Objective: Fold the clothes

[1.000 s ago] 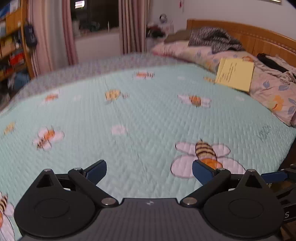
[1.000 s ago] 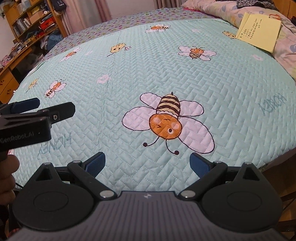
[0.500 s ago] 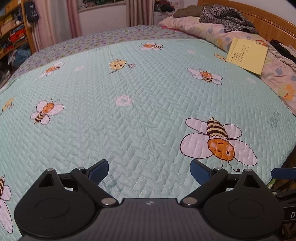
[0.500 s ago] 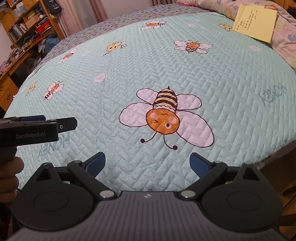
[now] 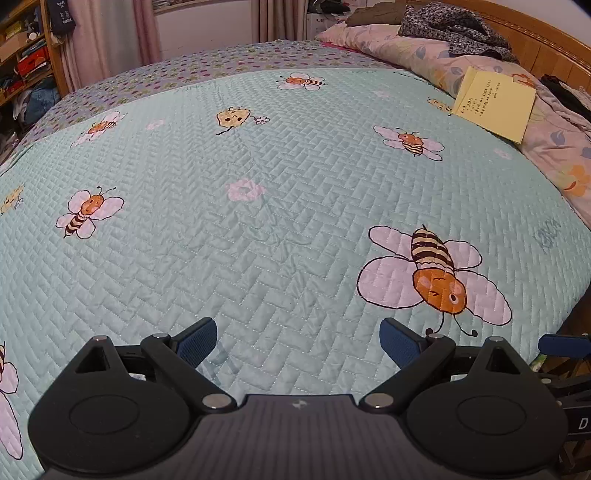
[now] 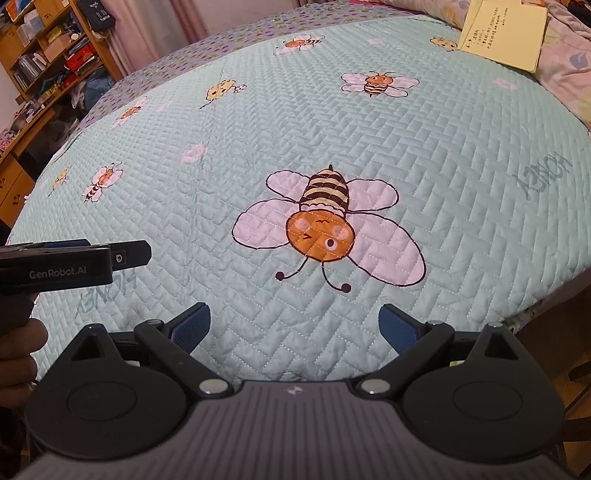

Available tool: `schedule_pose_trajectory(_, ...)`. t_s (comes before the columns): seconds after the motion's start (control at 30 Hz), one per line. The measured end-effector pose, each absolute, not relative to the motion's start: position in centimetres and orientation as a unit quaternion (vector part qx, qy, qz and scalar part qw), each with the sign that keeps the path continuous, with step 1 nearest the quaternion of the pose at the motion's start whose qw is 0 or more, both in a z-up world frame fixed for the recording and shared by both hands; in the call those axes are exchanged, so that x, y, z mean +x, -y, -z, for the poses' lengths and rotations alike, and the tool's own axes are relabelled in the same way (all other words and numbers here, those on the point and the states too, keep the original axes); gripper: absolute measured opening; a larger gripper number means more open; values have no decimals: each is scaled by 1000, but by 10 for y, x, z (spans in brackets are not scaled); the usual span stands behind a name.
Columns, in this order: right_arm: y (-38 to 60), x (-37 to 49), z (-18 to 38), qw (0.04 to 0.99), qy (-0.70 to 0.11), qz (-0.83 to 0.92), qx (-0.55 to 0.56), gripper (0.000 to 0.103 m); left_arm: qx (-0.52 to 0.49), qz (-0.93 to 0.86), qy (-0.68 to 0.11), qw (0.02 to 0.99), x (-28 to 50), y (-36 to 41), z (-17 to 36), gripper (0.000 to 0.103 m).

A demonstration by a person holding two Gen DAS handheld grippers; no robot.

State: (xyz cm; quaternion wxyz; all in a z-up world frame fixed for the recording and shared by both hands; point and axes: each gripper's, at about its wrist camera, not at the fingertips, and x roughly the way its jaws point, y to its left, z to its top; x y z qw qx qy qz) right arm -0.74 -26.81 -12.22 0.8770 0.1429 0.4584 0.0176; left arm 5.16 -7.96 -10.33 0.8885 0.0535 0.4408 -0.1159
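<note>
A dark speckled garment (image 5: 454, 33) and a brown one (image 5: 373, 14) lie heaped on the pillows at the far head of the bed, well away from both grippers. More dark cloth (image 5: 565, 92) shows at the right edge. My left gripper (image 5: 298, 339) is open over the near part of the mint bee quilt (image 5: 258, 221), with nothing between its blue pads. My right gripper (image 6: 295, 326) is open too, held above the near edge of the quilt (image 6: 461, 147) just short of a big bee print. No garment lies on the quilt near either gripper.
A yellow sheet of paper (image 5: 495, 103) leans on the floral pillows (image 5: 554, 147) by the wooden headboard (image 5: 535, 44). Bookshelves (image 6: 44, 48) stand past the bed's left side. The left tool's body (image 6: 55, 271) and a hand (image 6: 18, 354) show at the right view's left edge.
The left wrist view has tilted down and come in over the bed. The right gripper has edged slightly forward. Both grippers have stayed open and hold nothing.
</note>
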Motion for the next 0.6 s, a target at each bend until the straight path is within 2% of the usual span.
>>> schedule_pose_trajectory(0.6, 271, -8, 124, 875, -460, -15, 147, 98, 43, 135, -438, 888, 48, 79, 99, 94)
